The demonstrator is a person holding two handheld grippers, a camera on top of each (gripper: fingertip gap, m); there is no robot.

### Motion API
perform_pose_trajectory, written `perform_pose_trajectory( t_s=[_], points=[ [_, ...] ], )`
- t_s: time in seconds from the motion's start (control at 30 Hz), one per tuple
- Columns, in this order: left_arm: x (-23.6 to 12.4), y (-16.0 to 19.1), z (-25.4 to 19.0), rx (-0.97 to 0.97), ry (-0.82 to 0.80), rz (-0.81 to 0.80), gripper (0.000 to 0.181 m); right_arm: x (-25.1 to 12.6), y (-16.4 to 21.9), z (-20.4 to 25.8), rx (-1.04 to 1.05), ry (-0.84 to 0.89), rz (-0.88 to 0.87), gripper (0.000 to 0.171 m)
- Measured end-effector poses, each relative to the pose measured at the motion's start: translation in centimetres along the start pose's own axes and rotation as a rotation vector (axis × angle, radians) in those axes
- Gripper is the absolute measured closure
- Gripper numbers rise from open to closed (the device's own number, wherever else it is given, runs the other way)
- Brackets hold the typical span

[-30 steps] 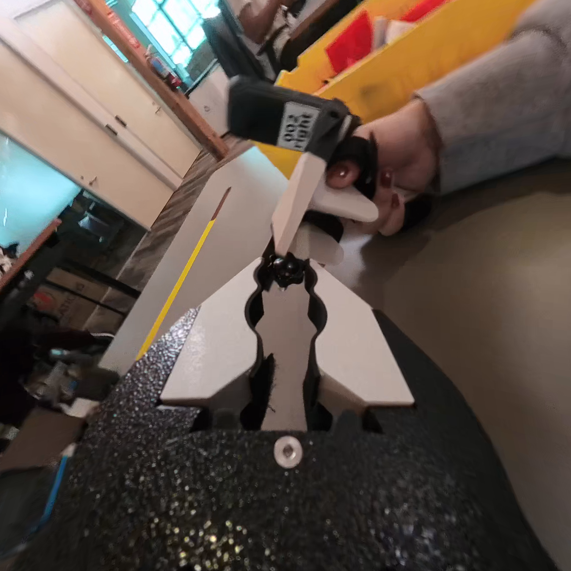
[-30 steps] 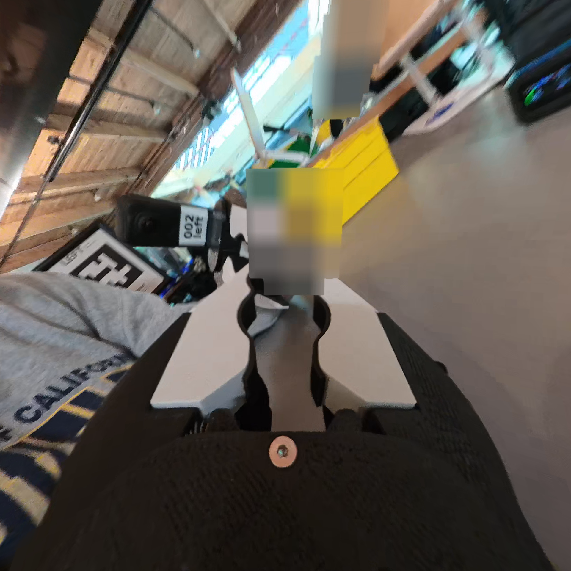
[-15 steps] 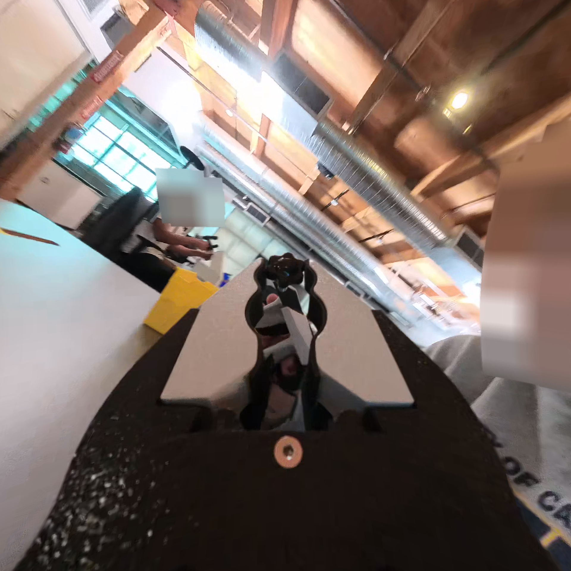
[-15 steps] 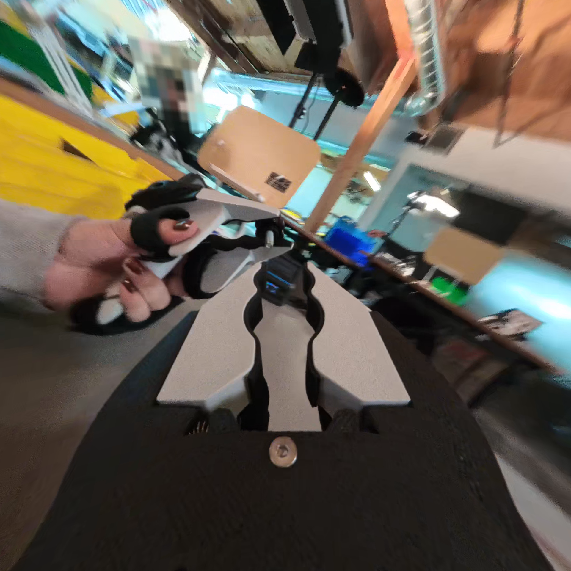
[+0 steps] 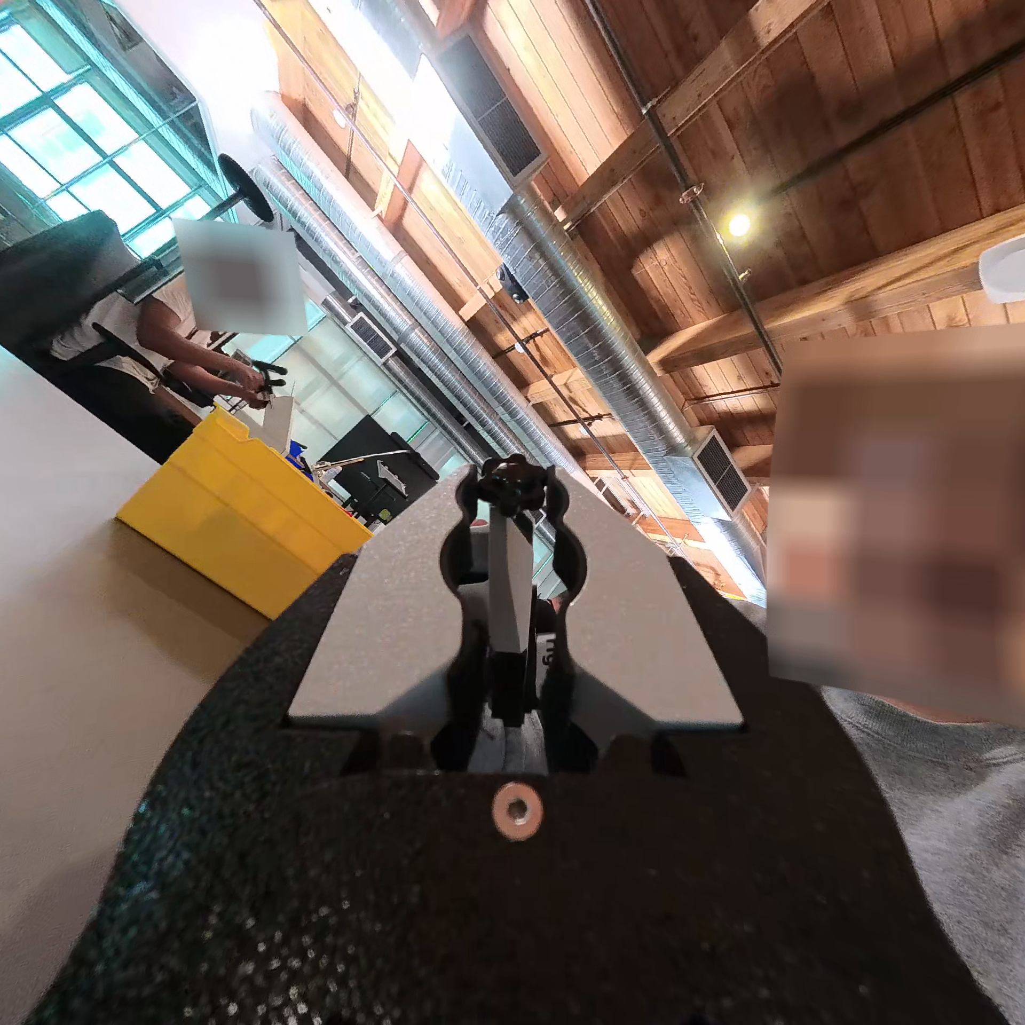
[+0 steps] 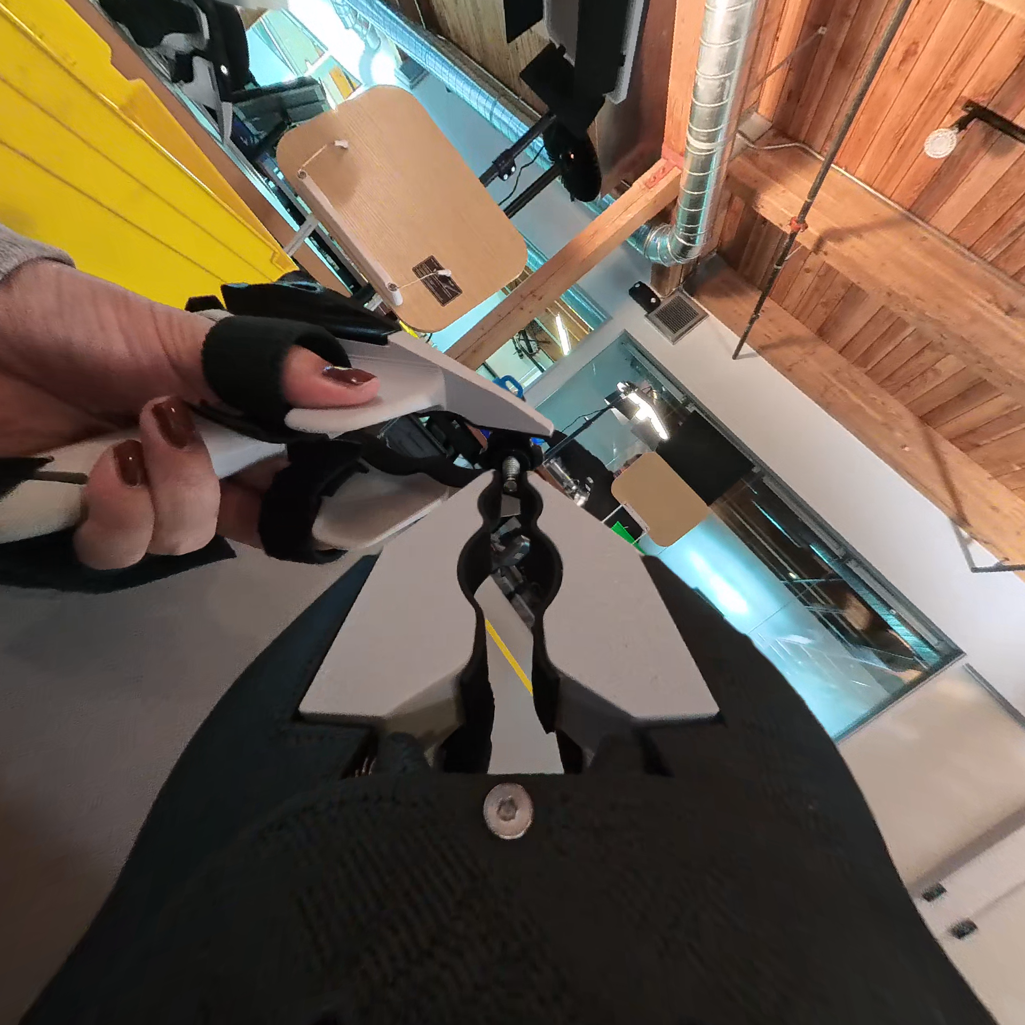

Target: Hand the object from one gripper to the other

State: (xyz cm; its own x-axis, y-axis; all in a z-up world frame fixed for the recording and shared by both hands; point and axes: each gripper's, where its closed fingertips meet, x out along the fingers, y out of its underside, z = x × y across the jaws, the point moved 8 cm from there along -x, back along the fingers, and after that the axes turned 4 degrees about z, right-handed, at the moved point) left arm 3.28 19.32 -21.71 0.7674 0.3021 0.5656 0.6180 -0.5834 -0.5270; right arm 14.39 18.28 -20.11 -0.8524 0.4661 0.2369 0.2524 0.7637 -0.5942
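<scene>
A small black star knob (image 5: 516, 488) with a threaded metal stud (image 6: 510, 471) is clamped between the tips of my left gripper (image 5: 516, 491), which is shut on it. In the right wrist view the left gripper (image 6: 499, 438) reaches in from the left, held by a hand (image 6: 111, 388). The stud points down into the tips of my right gripper (image 6: 511, 485). Its jaws stand narrowly apart around the stud; I cannot tell whether they press on it. One right finger (image 5: 507, 582) shows between the left fingers.
A yellow bin (image 5: 233, 510) stands on the beige table (image 5: 83, 638) at the left, and it also shows in the right wrist view (image 6: 111, 166). A person works behind it (image 5: 138, 355). My grey sleeve (image 5: 943, 804) is at the right. Both cameras point up at the wooden ceiling. My two grippers' fingertips are within a few centimetres of each other.
Both grippers tilted upward, swinging the views from the table to the ceiling. The right gripper came under the knob and its jaws narrowed around the stud. The left stayed shut on the knob.
</scene>
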Motion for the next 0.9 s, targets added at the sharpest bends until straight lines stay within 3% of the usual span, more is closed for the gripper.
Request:
perform_pose_trajectory(
  t_s=[0.17, 0.3, 0.4, 0.53, 0.6, 0.77, 0.9],
  points=[
    [0.0, -0.2, -0.1, 0.066, -0.051, 0.004, 0.158, 0.3, 0.3, -0.4, 0.127, -0.047, 0.011, 0.167],
    [-0.4, -1.0, -0.3, 0.266, -0.197, 0.020, 0.128, 0.6, 1.5, -1.1, 0.306, -0.072, 0.062, 0.167],
    [-1.0, -1.6, -0.7, 0.555, -0.422, 0.061, 0.111, 0.8, 2.8, -1.7, 0.430, -0.084, 0.119, 0.167],
    [-2.6, -2.7, -1.4, 1.081, -0.893, 0.102, 0.106, 1.1, 4.1, -1.8, 0.524, -0.140, 0.243, 0.168],
    [-3.4, -2.9, -1.2, 1.262, -1.046, 0.086, 0.106, 1.2, 4.8, -1.4, 0.550, -0.196, 0.343, 0.168],
    [-3.4, -2.8, -0.8, 1.271, -1.094, 0.137, 0.110, -0.3, 4.5, -1.1, 0.588, -0.355, 0.606, 0.167],
    [-3.6, -2.9, -0.7, 1.228, -1.083, 0.121, 0.112, -5.3, 1.0, -5.5, 0.610, -0.357, 0.698, 0.167]
  ],
)
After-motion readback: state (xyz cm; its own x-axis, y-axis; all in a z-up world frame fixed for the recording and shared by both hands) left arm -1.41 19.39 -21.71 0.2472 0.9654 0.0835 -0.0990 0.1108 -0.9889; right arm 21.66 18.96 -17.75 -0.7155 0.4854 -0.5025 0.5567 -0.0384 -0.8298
